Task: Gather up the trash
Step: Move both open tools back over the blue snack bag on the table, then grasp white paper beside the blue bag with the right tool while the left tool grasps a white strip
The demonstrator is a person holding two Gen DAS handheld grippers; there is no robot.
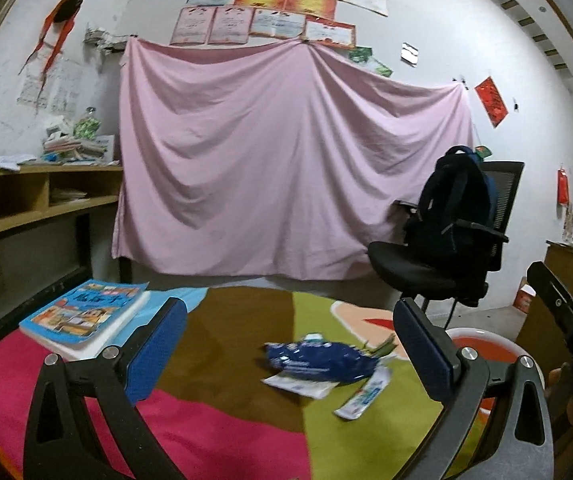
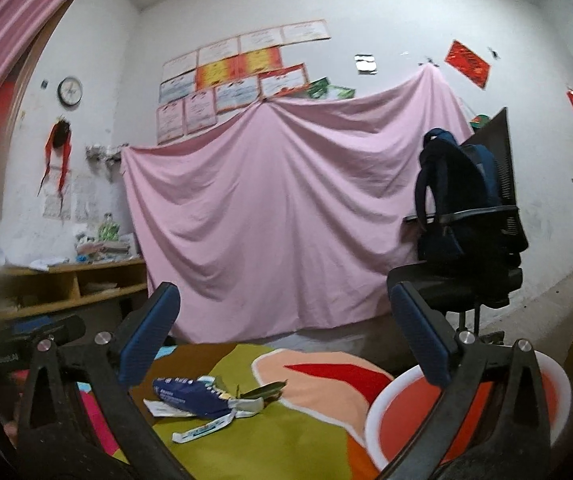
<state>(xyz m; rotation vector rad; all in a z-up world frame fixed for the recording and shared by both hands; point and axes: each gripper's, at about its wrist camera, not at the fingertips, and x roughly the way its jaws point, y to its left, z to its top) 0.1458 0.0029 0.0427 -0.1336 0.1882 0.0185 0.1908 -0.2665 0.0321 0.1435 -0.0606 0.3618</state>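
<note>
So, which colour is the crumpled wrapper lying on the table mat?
Dark blue with white print; the crumpled wrapper shows best in the left wrist view.

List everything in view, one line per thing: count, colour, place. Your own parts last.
crumpled blue plastic wrapper: one, dark blue, on the cloth between the jaws.
flat white paper packet: one, white, under the wrapper.
narrow white-and-blue sachet: one, just right of the packet.
green leaf scrap: one, behind the wrapper.
round white-rimmed orange basin: one, right edge of the table.
blue-covered softcover book: one, far left on the table.
multicoloured patchwork tablecloth: one, pink, brown, green.
pink draped sheet: one, back wall.
black mesh office chair: one, right, carrying a dark navy backpack.
round wall clock: one, upper left.
left gripper: open, empty.
right gripper: open, empty.
</note>
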